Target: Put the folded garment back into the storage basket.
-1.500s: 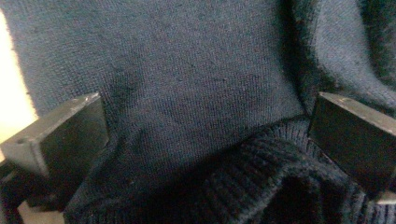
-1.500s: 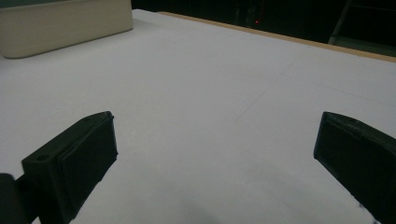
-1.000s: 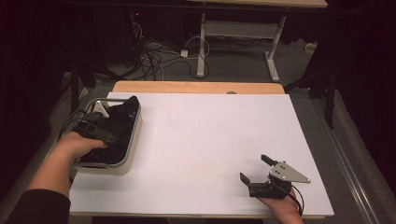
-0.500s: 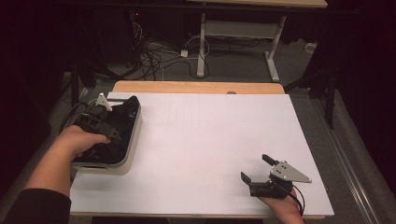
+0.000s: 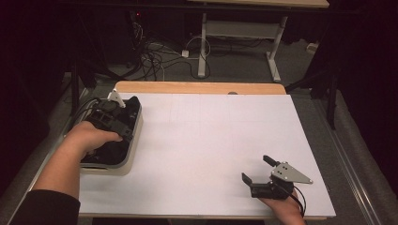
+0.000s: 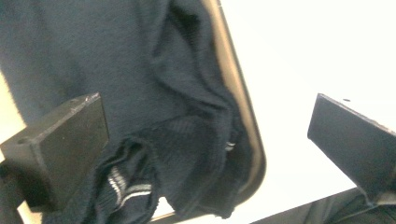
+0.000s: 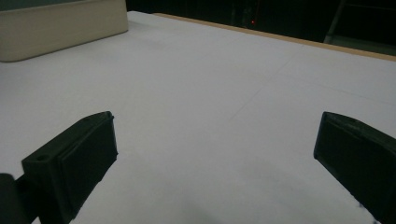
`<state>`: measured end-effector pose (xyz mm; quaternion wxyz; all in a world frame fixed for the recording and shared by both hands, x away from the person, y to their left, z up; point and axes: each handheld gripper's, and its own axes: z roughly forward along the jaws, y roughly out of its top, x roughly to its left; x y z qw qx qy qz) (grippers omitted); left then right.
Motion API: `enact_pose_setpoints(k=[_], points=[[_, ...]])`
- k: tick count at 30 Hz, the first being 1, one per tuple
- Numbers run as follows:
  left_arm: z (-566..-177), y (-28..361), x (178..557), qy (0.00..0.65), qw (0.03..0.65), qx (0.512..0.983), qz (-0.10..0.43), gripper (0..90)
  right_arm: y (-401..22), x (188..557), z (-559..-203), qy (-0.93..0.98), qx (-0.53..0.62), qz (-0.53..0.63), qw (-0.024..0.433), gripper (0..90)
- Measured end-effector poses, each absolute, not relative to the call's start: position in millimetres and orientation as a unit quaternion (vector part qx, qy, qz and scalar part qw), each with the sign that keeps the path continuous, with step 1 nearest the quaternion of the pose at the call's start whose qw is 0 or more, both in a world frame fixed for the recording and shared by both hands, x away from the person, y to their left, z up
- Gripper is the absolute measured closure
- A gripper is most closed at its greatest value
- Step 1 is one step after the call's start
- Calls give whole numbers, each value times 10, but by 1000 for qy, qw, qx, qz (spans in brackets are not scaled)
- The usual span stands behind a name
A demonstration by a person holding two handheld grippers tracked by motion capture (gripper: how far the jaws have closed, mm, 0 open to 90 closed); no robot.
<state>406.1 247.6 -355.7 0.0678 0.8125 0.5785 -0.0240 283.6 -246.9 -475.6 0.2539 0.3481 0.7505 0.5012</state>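
The left gripper [image 5: 123,108] hangs over the cream tray [image 5: 133,150] at the bench's [image 5: 211,140] left edge, jaws spread above the dark knit garment [image 6: 140,93] lying in it. The right gripper [image 5: 257,169] rests near right, jaws spread, holding nothing. No readable writing anywhere.

The white table top [image 5: 211,140] is left bare across its middle and far side, so free passage is offered there. The left edge is blocked by a cream tray [image 5: 133,140] filled with dark cloth [image 6: 154,93]. Open surface is seen ahead of the right gripper [image 5: 256,171].
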Motion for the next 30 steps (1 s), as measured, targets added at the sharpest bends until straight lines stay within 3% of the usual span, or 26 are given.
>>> enact_pose_setpoints(k=[14,30], points=[[-3599,1964,4060,537,74,840,-36,0,-2460,2842,-4778,752,350,499,252,0],[-3996,1510,4075,501,84,860,-53,0,-2455,2844,-4792,754,349,497,251,0]])
